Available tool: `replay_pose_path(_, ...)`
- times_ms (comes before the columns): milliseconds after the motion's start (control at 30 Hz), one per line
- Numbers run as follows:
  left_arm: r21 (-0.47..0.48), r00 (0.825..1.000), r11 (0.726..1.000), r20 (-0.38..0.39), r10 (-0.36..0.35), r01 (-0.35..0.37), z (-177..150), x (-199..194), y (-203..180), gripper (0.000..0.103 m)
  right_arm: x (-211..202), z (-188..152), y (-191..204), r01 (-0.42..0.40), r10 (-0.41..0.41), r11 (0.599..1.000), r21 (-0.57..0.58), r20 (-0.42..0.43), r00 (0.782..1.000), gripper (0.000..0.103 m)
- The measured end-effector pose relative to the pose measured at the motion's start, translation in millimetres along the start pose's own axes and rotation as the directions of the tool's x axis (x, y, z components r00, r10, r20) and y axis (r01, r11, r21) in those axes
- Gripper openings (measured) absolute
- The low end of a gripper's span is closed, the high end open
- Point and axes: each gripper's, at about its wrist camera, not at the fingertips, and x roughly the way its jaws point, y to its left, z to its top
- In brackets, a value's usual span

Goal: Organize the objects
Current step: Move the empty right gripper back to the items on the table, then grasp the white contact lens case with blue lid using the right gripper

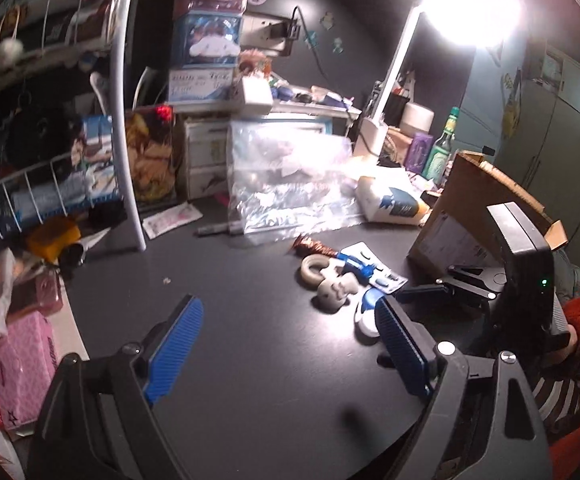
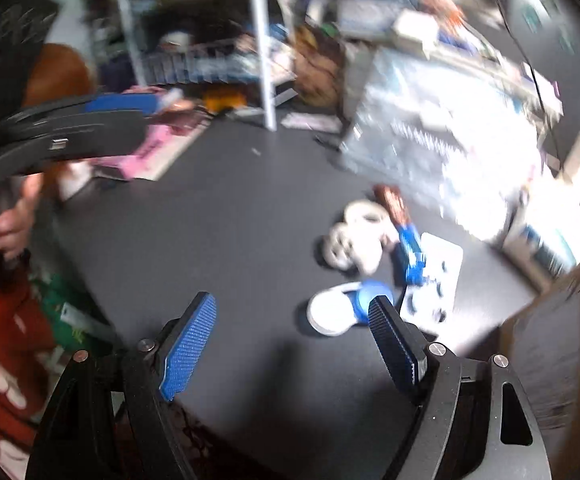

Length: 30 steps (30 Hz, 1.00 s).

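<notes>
A small pile lies on the dark desk (image 1: 249, 300): a grey elephant teether with a ring (image 1: 330, 284), a blue-and-white round item (image 1: 366, 312), a blue toy on a white blister card (image 1: 370, 268) and a brown wrapped piece (image 1: 314, 246). My left gripper (image 1: 290, 312) is open and empty above the desk, left of the pile. My right gripper (image 2: 294, 308) is open and empty; its right finger (image 2: 390, 336) stands just in front of the blue-and-white item (image 2: 342, 308). The teether (image 2: 350, 236) and card (image 2: 434, 280) show blurred beyond it. The right gripper also shows in the left wrist view (image 1: 450, 288).
An open cardboard box (image 1: 478, 208) stands at the right. A clear plastic bag (image 1: 290, 184), a white bottle (image 1: 394, 200), a lamp (image 1: 386, 92), a green bottle (image 1: 444, 148) and stacked boxes (image 1: 209, 32) crowd the back. A wire rack (image 1: 49, 184) and pink packs (image 1: 21, 364) line the left.
</notes>
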Motion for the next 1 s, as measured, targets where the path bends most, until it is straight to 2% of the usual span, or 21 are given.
replay_pose_path(133, 0.007, 0.999, 1.000, -0.032, -0.002, 0.003, -7.3, 16.2, 5.3, 0.086, 23.0, -13.2, -12.7, 0.056, -0.057, 0.998, 0.042, 0.009, 0.998, 0.076)
replay_pose_path(300, 0.027, 1.000, 1.000, -0.030, 0.002, -0.001, -2.1, 23.7, 5.4, 0.086, 35.9, -9.2, -22.2, 0.058, -0.061, 0.993, 0.100, 0.028, 0.998, 0.070)
replay_pose_path(333, 0.027, 0.999, 1.000, -0.031, -0.009, 0.009, -0.3, 25.4, 5.9, 0.086, 36.2, -8.1, -22.7, 0.057, -0.061, 0.993, 0.102, 0.035, 0.998, 0.066)
replay_pose_path(400, 0.025, 0.999, 1.000, -0.031, -0.008, 0.009, 3.1, 27.5, 6.1, 0.086, 38.5, -6.2, -22.7, 0.073, -0.078, 0.993, 0.097, 0.047, 0.996, 0.047)
replay_pose_path(467, 0.032, 0.999, 0.999, -0.032, -0.003, 0.004, 3.9, 30.0, 4.5, 0.086, 37.8, -8.2, -21.6, 0.095, -0.100, 0.991, 0.089, 0.051, 0.994, 0.041)
replay_pose_path(500, 0.036, 0.999, 0.999, -0.037, -0.012, 0.013, 3.7, 32.0, 3.4, 0.086, 36.1, -9.8, -20.8, 0.097, -0.102, 0.991, 0.086, 0.052, 0.993, 0.031)
replay_pose_path(533, 0.038, 0.999, 0.999, -0.042, -0.021, 0.022, 4.0, 33.8, 3.2, 0.086, 34.2, -11.7, -19.8, 0.100, -0.105, 0.992, 0.080, 0.053, 0.993, 0.027)
replay_pose_path(600, 0.039, 0.998, 0.999, -0.057, -0.028, 0.031, 5.5, 39.3, 0.8, 0.086, 31.3, -16.0, -17.5, 0.123, -0.126, 0.991, 0.057, 0.050, 0.991, 0.027)
replay_pose_path(700, 0.046, 0.997, 0.999, -0.069, -0.022, 0.025, 5.1, 44.2, -5.0, 0.086, 27.9, -20.1, -18.5, 0.105, -0.109, 0.993, 0.057, 0.061, 0.992, 0.026)
replay_pose_path(833, 0.046, 0.992, 0.995, -0.095, -0.083, 0.088, 3.1, 48.3, -16.2, 0.086, 23.9, -23.3, -18.4, 0.076, -0.080, 0.996, 0.049, 0.072, 0.994, 0.026)
replay_pose_path(1000, 0.040, 0.979, 0.984, -0.117, -0.168, 0.174, 4.2, 47.2, -30.5, 0.086, 6.2, -21.0, -7.6, -0.002, 0.002, 1.000, 0.002, 0.120, 0.993, 0.026)
